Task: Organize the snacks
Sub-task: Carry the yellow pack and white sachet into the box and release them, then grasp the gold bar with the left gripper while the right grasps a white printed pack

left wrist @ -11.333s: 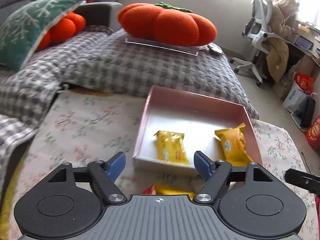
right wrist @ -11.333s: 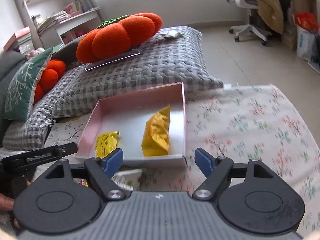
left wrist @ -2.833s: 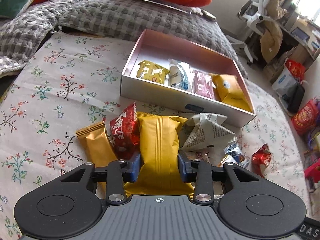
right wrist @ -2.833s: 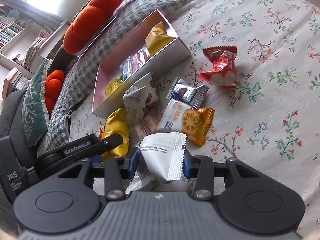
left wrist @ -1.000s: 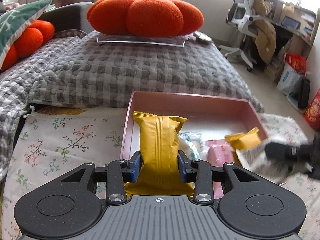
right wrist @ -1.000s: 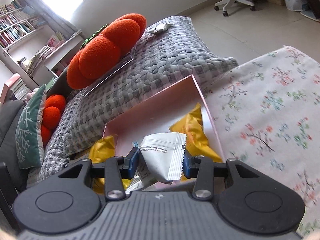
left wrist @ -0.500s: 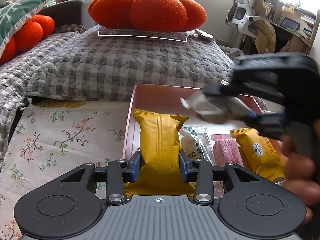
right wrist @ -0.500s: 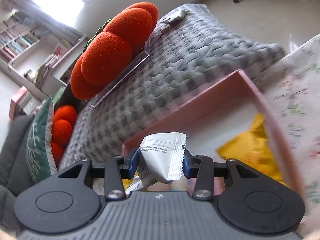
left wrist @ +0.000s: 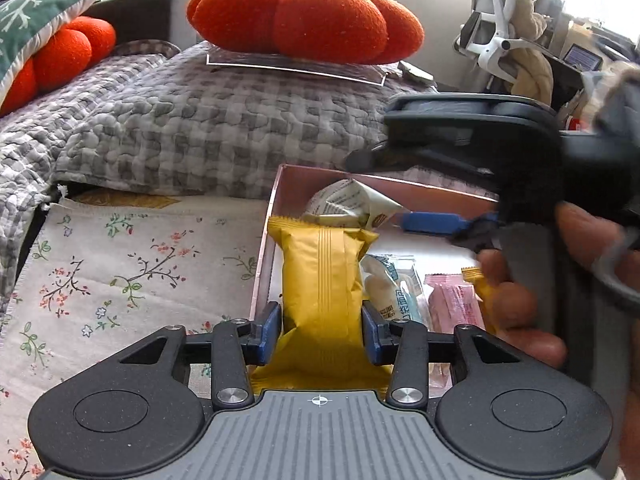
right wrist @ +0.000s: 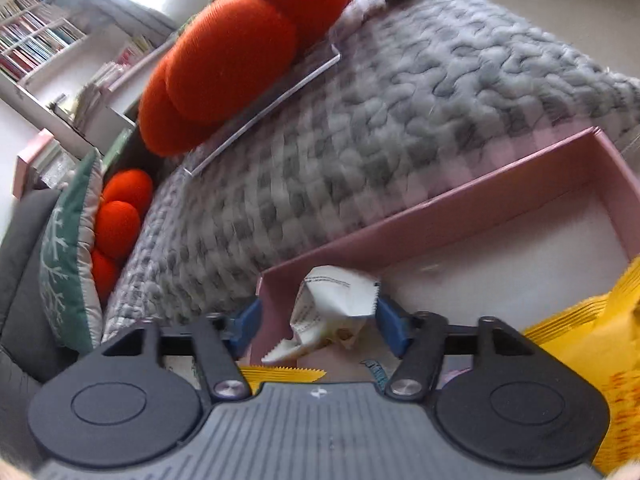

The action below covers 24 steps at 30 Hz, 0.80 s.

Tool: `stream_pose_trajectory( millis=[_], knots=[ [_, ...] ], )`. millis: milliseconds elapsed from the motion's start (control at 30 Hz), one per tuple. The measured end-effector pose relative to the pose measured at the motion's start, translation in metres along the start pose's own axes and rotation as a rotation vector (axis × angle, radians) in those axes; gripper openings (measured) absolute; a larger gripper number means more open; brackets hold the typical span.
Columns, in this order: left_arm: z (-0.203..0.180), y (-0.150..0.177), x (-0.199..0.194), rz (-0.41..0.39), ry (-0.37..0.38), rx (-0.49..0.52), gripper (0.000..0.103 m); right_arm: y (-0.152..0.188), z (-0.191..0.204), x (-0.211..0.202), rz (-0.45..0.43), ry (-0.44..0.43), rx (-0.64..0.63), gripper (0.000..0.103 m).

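The left gripper (left wrist: pixel 319 332) is pointing downward over the near left end of the pink box (left wrist: pixel 276 184), its jaws opening around the long yellow packet (left wrist: pixel 320 280); the blue pads are sitting right at the packet's sides, and whether they are still pressing on it is hard to tell, though the packet is standing upright between them with its top edge reaching into the box. The right gripper (right wrist: pixel 318 318) is reaching in from the right, also angled down over the box's left end, with the person's hand (left wrist: pixel 532 292) wrapping its handle in the left wrist view. Its jaws are opening wide: the crumpled white packet (right wrist: pixel 332 312) is lying between them, clear of the left pad and at most brushing the right one, and resting on the box floor by the far left corner. Inside the box, beside the yellow packet, a white-and-blue packet (left wrist: pixel 390 284) and a pink packet (left wrist: pixel 452 304) are lying side by side. The box is sitting on the floral cloth (left wrist: pixel 120 264), close against the grey quilt (left wrist: pixel 200 120) that is carrying the orange pumpkin cushion (left wrist: pixel 308 20)
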<state>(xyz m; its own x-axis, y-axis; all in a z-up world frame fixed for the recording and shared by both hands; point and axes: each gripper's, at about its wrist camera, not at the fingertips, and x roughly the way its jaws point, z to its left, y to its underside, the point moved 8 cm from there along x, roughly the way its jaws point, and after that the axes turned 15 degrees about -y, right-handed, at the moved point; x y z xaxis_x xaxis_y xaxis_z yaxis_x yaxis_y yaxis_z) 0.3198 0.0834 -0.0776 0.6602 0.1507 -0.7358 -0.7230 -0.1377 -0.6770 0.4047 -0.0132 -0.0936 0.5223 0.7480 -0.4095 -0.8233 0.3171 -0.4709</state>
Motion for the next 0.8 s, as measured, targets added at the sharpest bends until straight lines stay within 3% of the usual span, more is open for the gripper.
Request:
stream_pose_trajectory(
  millis=[67, 200, 367, 533, 800],
  knots=[
    [0.003, -0.003, -0.006, -0.004, 0.014, -0.023, 0.049, -0.001, 0.001, -0.017, -0.026, -0.01, -0.007, 0.077],
    [0.012, -0.006, -0.027, -0.029, 0.025, -0.048, 0.061, 0.004, 0.003, -0.051, -0.036, 0.032, -0.07, 0.077],
    [0.04, 0.004, -0.054, -0.006, 0.014, -0.143, 0.062, 0.017, -0.004, -0.098, -0.056, 0.041, -0.056, 0.077],
    [0.05, 0.037, -0.079, 0.04, -0.031, -0.154, 0.066, 0.05, 0.002, -0.142, -0.041, 0.093, -0.132, 0.08],
    [0.048, 0.102, -0.094, 0.138, -0.063, -0.191, 0.067, 0.103, 0.009, -0.172, 0.049, 0.152, -0.209, 0.08]
  ],
)
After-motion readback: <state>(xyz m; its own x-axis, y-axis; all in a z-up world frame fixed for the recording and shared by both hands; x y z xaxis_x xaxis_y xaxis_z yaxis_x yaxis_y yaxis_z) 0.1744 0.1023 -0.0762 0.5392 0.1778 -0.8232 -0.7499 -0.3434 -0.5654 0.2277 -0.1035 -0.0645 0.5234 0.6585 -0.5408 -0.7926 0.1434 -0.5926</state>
